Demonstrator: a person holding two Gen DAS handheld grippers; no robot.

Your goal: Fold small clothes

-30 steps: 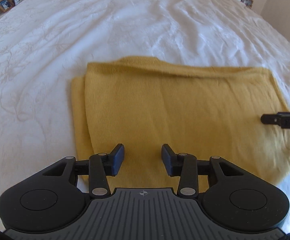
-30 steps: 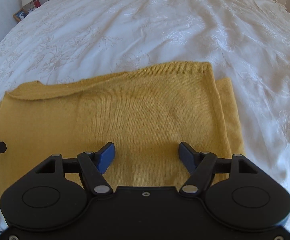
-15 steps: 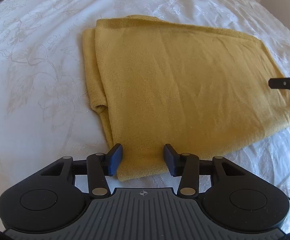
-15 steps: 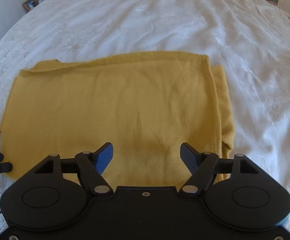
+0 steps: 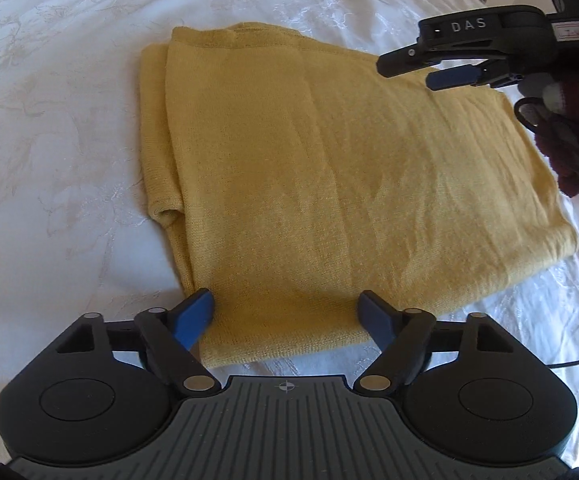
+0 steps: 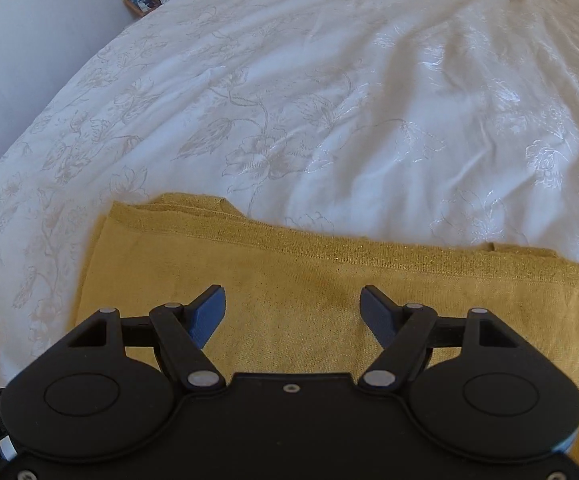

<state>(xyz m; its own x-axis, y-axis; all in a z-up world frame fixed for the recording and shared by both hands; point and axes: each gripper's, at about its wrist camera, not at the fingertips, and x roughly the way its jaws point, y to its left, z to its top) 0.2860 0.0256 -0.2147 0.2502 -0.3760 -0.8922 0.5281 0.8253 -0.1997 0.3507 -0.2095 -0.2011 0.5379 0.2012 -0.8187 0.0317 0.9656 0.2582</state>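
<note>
Although it fills both views, the white bed (image 6: 329, 100) matters only as the flat surface carrying the work, its embroidered cover running to a nightstand with a framed photo (image 6: 142, 0) far behind. On it lies the mustard knit garment (image 5: 349, 184), already folded into a rough rectangle with a narrower layer peeking out along its left side. In the left wrist view its long axis runs from the near left corner away toward the far right.

Next in size are the tools. The left gripper (image 5: 287, 312) has its jaws spread, one blue pad either side of the garment's near short edge, with the cloth directly ahead between them and apparently not yet pinched. The right gripper (image 5: 445, 72), seen from the left camera, hovers above the far right portion of the garment; in its own view (image 6: 291, 308) the jaws are likewise spread, with cloth below them and nothing held.

My judgement is that the coming fold depends on the near short edge: it lies squarely within the left jaws, so the left hand is better placed to close and carry that end along the long axis, toward the far end.
</note>
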